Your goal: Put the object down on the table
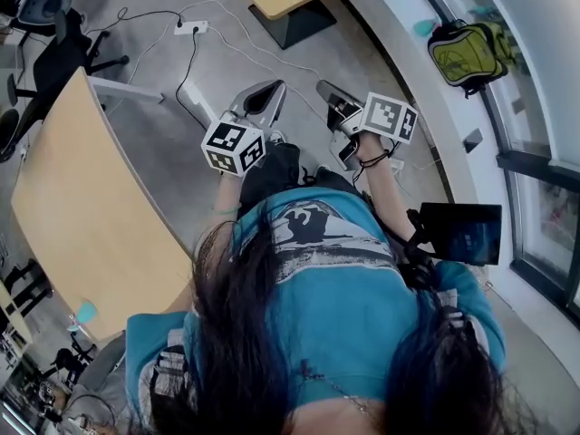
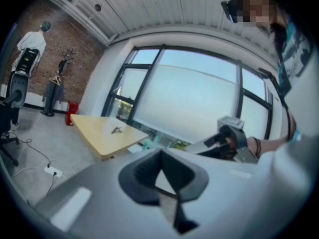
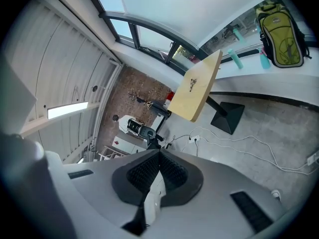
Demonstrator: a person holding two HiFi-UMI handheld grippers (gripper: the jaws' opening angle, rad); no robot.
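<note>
My left gripper (image 1: 264, 97) and right gripper (image 1: 329, 92) hover side by side over the grey floor in front of the person's body. Both are shut, and nothing shows between the jaws of either. In the left gripper view the jaws meet at their tips (image 2: 160, 154). The same holds in the right gripper view (image 3: 159, 154). A wooden table (image 1: 82, 216) stands to the left. Farther off is another wooden table (image 2: 102, 135) (image 3: 199, 91), and a small dark object (image 2: 116, 130) (image 3: 192, 82) lies on it. The right gripper (image 2: 230, 136) also shows in the left gripper view.
A green backpack (image 1: 467, 53) (image 3: 280, 34) rests on the white window ledge. A black tablet (image 1: 460, 232) is at the right. A power strip (image 1: 190, 27) and cables lie on the floor, near a black table base (image 1: 294, 24). An office chair (image 1: 54, 34) is at top left.
</note>
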